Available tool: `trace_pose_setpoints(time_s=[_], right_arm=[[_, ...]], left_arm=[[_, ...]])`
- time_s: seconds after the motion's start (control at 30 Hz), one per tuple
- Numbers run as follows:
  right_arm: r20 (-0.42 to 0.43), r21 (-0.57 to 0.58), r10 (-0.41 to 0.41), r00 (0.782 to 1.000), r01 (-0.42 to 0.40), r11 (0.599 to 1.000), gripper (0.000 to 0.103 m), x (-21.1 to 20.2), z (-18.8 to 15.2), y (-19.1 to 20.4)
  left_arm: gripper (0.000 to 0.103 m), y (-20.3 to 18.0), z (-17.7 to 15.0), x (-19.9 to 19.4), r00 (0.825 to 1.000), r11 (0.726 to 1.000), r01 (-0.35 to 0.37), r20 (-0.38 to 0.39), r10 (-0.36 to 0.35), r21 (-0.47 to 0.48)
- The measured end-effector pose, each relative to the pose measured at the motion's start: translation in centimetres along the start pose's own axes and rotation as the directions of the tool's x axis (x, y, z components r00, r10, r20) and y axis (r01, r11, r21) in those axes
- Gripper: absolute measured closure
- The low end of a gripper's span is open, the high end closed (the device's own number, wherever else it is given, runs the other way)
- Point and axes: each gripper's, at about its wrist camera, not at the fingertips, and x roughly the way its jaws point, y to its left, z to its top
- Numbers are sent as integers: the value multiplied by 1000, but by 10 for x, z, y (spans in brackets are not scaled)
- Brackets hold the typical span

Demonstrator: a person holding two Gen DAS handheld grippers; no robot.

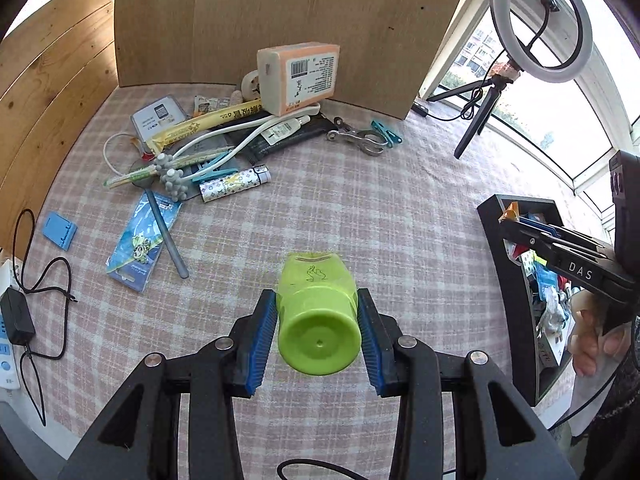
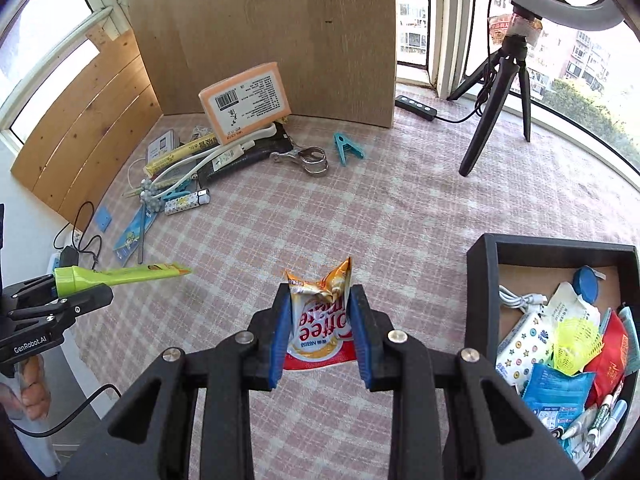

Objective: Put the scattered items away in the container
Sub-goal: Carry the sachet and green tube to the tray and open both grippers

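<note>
My left gripper (image 1: 318, 312) is shut on a lime green tube (image 1: 316, 304), cap toward the camera, held above the checked cloth; it also shows in the right wrist view (image 2: 120, 276). My right gripper (image 2: 320, 320) is shut on a crumpled Coffee-mate sachet (image 2: 322, 320), held over the cloth left of the black container (image 2: 484, 300). The container also shows in the left wrist view (image 1: 504, 280), holding several packets and pens. A pile of scattered items (image 1: 208, 148) lies at the far left of the table.
An orange tissue pack (image 1: 304, 76) leans on a wooden board (image 1: 280, 20). A metal clamp (image 1: 360, 138) and a teal clip (image 2: 348, 150) lie near it. A ring light on a tripod (image 2: 500, 92) stands at the right. A charger and cable (image 1: 24, 312) sit at the left edge.
</note>
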Motion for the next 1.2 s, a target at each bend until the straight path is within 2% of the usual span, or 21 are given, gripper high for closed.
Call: trace_pose_setpoints(time_s=[0.2, 0.37, 0.6, 0.77, 0.93, 1.0, 1.03, 1.07, 1.2], right_arm=[[42, 72, -61, 997, 58, 996, 76, -36, -8, -44], [57, 159, -136, 989, 126, 979, 76, -67, -25, -92], [48, 295, -242, 969, 218, 930, 75, -106, -62, -163], [26, 378, -297, 955, 265, 887, 75, -127, -89, -205], [-3, 444, -338, 941, 304, 843, 75, -141, -113, -238], [-11, 470, -347, 938, 311, 826, 71, -145, -121, -249], [-14, 485, -345, 939, 308, 819, 68, -146, -124, -254], [-23, 504, -338, 941, 303, 809, 63, -147, -127, -260], [-29, 551, -322, 946, 284, 785, 54, -147, -135, -273]], left_arm=[[66, -53, 15, -3, 999, 993, 47, 7, -48, 104], [66, -112, 28, -2, 995, 974, 97, 2, -100, 205], [66, -208, 37, 5, 984, 921, 172, -18, -177, 351], [66, -272, 34, 9, 974, 872, 217, -42, -221, 438], [66, -326, 27, 14, 963, 834, 260, -62, -263, 487], [64, -347, 23, 16, 951, 806, 295, -74, -301, 513], [61, -357, 21, 22, 947, 790, 313, -108, -303, 528], [54, -365, 18, 27, 949, 787, 311, -127, -288, 533], [52, -374, 9, 40, 959, 789, 283, -139, -248, 546]])
